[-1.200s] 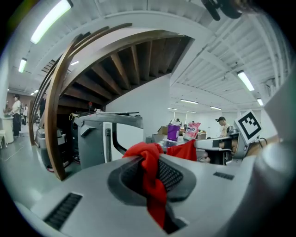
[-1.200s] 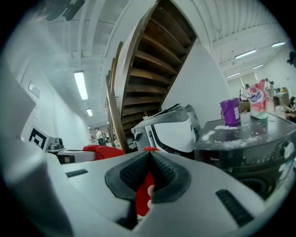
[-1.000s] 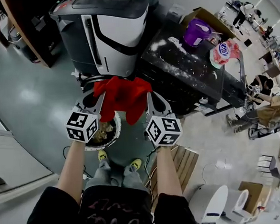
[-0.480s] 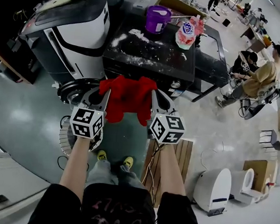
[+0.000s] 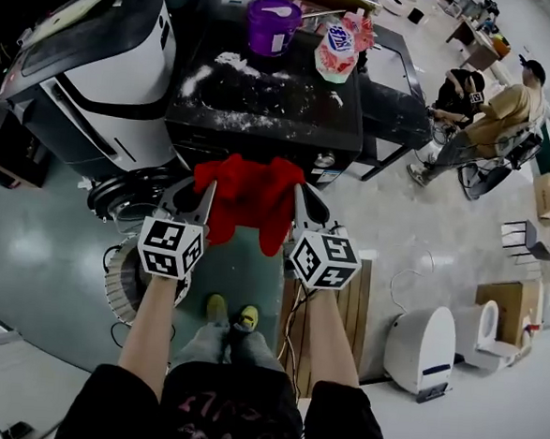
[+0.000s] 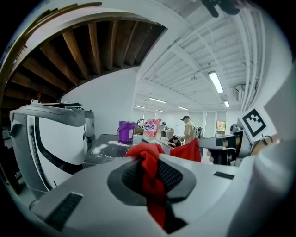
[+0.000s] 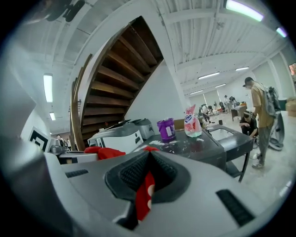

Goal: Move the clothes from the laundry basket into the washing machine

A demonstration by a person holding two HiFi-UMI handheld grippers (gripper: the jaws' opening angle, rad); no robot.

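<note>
A red garment [image 5: 248,195] hangs stretched between both grippers, above the floor in front of the black table [image 5: 263,119]. My left gripper [image 5: 206,190] is shut on its left edge, and red cloth [image 6: 149,176] is bunched between its pads. My right gripper [image 5: 298,195] is shut on the right edge, where red cloth with white dots [image 7: 144,196] is pinched. The white and black washing machine [image 5: 107,71] stands to the upper left. The round laundry basket [image 5: 118,283] sits on the floor below my left gripper, mostly hidden by it.
A purple tub [image 5: 273,24] and a pink detergent bag [image 5: 336,51] stand on the powder-strewn table. A dark ring [image 5: 126,194] lies by the machine's foot. A wooden pallet [image 5: 356,299] and a white appliance [image 5: 421,351] are on the right, with people [image 5: 495,98] seated beyond.
Both grippers have carried the red garment off the basket and rightward. The washing machine has slid to the left of the view and the table now lies straight ahead. Both grips are unchanged.
</note>
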